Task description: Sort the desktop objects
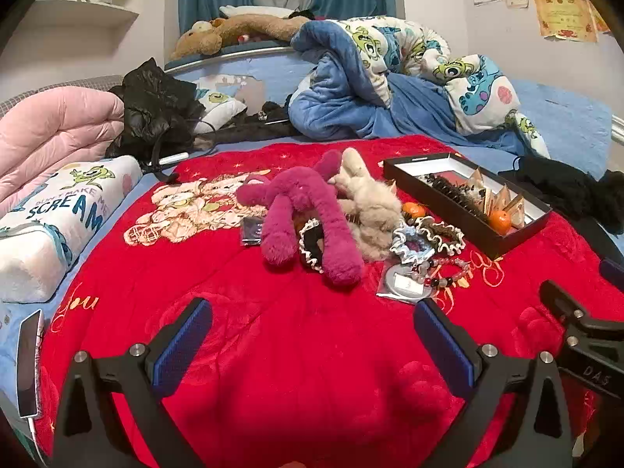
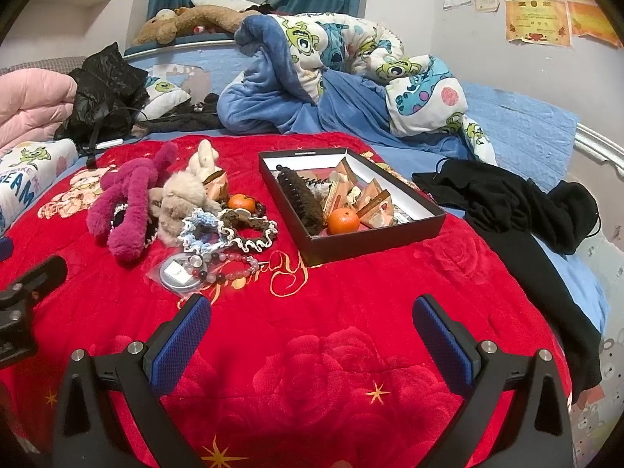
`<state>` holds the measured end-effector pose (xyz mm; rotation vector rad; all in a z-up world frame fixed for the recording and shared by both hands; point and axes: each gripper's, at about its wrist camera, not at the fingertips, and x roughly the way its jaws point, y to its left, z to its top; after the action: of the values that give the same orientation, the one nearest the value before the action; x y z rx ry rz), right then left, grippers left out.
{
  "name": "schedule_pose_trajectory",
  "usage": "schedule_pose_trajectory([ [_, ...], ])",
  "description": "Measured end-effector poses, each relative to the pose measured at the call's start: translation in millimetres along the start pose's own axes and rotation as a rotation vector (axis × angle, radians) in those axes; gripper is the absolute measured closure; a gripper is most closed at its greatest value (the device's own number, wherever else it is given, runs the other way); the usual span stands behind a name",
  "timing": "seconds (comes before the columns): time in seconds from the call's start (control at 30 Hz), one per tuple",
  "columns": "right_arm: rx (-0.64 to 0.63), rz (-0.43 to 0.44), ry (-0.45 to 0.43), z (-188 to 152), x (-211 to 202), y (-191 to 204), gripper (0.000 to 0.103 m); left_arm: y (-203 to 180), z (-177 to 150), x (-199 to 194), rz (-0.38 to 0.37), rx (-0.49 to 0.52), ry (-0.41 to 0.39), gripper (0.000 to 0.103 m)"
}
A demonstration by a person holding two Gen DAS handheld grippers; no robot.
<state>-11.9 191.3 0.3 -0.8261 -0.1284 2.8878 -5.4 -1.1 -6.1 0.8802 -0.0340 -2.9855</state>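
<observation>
Two claws: the left claw [image 1: 312, 341] and the right claw [image 2: 312, 335] both hang over the red blanket [image 2: 331, 351] with jaws spread wide and nothing between the blue pads.
Surface: a bed, the red blanket spread across it.
Black box [image 2: 390, 234]: lies open on the blanket, right of the loose pile; in it a tangerine [image 2: 343, 221] at the near end, a dark brown hair clip [image 2: 302, 199] along the left wall, and orange triangular packets [image 2: 374, 202] on the right.
Loose pile: a magenta plush toy [image 1: 300, 210] touching a beige plush toy [image 1: 370, 202]; a second tangerine [image 2: 241, 202] just beyond the scrunchies.
Scrunchies: a pale blue one [image 2: 202, 234] and a brown one with white trim [image 2: 253, 234], side by side.
Bead bracelet [image 2: 230, 267]: nearest the right claw, beside a clear bag with a round disc [image 2: 177, 273].
Black clothing [image 2: 518, 202]: right of the box, partly off the blanket.
Other claw: the left one's finger shows at the left edge of the right wrist view.
</observation>
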Motion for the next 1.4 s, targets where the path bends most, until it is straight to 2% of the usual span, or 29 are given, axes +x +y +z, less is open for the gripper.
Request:
schedule_pose_trajectory([
  [0.17,0.021,0.013,-0.01,0,-2,-2,0.0,-2,-1,0,0.014,0.018,0.008,0.0],
  [0.27,0.008,0.022,-0.019,0,-4,3,0.0,3,0,-4,-0.024,-0.005,-0.004,0.0],
  [0.4,-0.011,0.032,-0.043,1,-8,9,0.0,14,0,-3,-0.008,-0.047,0.01,0.0],
  [0.53,-0.014,0.047,-0.045,2,-8,13,0.0,15,1,-1,0.001,-0.03,0.012,0.0],
  [0.67,-0.004,0.111,-0.064,3,-11,15,0.0,17,2,-4,-0.017,-0.026,-0.004,0.0],
  [0.83,-0.006,0.145,-0.078,4,-18,23,0.0,14,-1,-8,-0.031,-0.035,0.021,0.0],
  [0.93,0.002,0.167,-0.096,5,-23,26,0.0,13,-1,-14,-0.036,-0.051,-0.004,0.0],
  [1.03,0.011,0.195,-0.107,6,-25,27,0.0,14,-3,-11,0.007,-0.056,0.026,0.0],
  [1.1,0.024,0.211,-0.109,6,-23,26,0.0,20,-2,-10,0.006,-0.086,0.022,0.0],
  [1.17,0.032,0.215,-0.113,7,-20,25,0.002,30,-2,-8,0.002,-0.121,0.02,0.0],
  [1.23,0.031,0.215,-0.117,10,-15,25,0.009,37,-1,-3,0.007,-0.134,0.02,0.0],
  [1.4,0.037,0.253,-0.101,18,0,24,0.014,43,5,5,0.004,-0.113,-0.003,0.0],
])
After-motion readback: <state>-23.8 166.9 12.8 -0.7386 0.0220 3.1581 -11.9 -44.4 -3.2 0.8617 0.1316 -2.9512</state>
